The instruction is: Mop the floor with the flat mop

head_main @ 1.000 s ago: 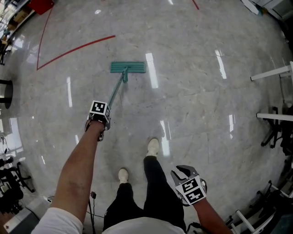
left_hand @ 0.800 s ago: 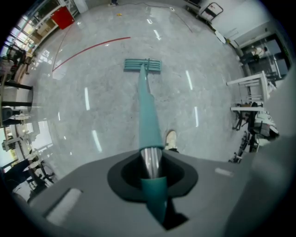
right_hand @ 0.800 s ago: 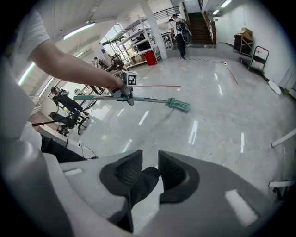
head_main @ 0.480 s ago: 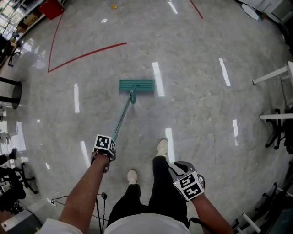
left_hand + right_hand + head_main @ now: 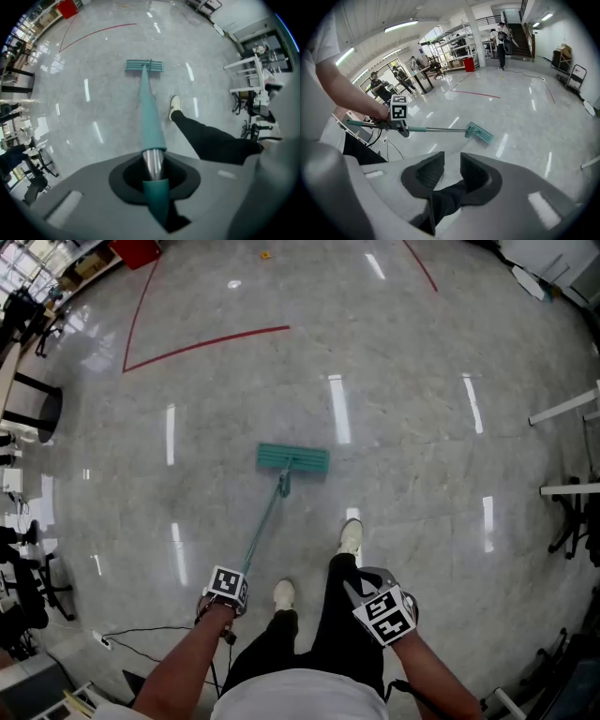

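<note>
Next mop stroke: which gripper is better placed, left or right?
Left. The left gripper is shut on the mop handle, with the mop head flat on the floor ahead. The right gripper hangs open and empty beside the person's leg, off the handle.

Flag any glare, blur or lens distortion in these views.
Head view: strip-light glare streaks on the glossy floor, one just beyond the mop head. Left gripper view: strong fisheye, dark corners, mop handle soft near the lens. Right gripper view: fisheye too, right gripper soft up close.
</note>
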`<act>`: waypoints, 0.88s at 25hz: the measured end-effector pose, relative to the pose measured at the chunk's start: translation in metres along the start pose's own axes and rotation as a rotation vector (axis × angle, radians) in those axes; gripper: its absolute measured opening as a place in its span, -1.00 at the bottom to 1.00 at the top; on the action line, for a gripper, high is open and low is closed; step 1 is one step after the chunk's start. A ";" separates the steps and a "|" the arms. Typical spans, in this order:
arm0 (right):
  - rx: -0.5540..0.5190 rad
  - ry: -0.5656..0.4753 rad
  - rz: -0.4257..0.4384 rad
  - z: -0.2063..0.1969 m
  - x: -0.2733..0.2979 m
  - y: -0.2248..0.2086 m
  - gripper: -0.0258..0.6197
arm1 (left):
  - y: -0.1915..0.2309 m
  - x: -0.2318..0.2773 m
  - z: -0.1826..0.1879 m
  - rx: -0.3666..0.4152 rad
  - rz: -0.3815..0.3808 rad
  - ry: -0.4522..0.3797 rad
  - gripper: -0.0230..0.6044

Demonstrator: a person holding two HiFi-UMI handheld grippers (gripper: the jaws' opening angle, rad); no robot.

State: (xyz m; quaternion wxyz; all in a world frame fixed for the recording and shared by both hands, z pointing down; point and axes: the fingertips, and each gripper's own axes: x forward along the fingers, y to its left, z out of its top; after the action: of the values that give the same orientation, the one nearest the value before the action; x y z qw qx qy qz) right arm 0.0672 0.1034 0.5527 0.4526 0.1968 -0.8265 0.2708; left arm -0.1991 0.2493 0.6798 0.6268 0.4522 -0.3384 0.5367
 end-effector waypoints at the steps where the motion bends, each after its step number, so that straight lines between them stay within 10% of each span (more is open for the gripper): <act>1: -0.003 -0.003 0.006 0.002 0.003 0.005 -0.58 | 0.001 0.006 -0.012 -0.002 0.000 0.009 -0.74; 22: -0.023 0.075 0.033 -0.001 0.002 -0.004 -0.58 | 0.004 0.047 -0.024 -0.058 0.018 0.085 -0.74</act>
State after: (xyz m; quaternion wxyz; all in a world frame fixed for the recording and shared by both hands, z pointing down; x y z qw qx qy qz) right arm 0.0695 0.1005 0.5562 0.4809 0.1678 -0.8152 0.2757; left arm -0.1954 0.2893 0.7144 0.6487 0.4075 -0.3311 0.5510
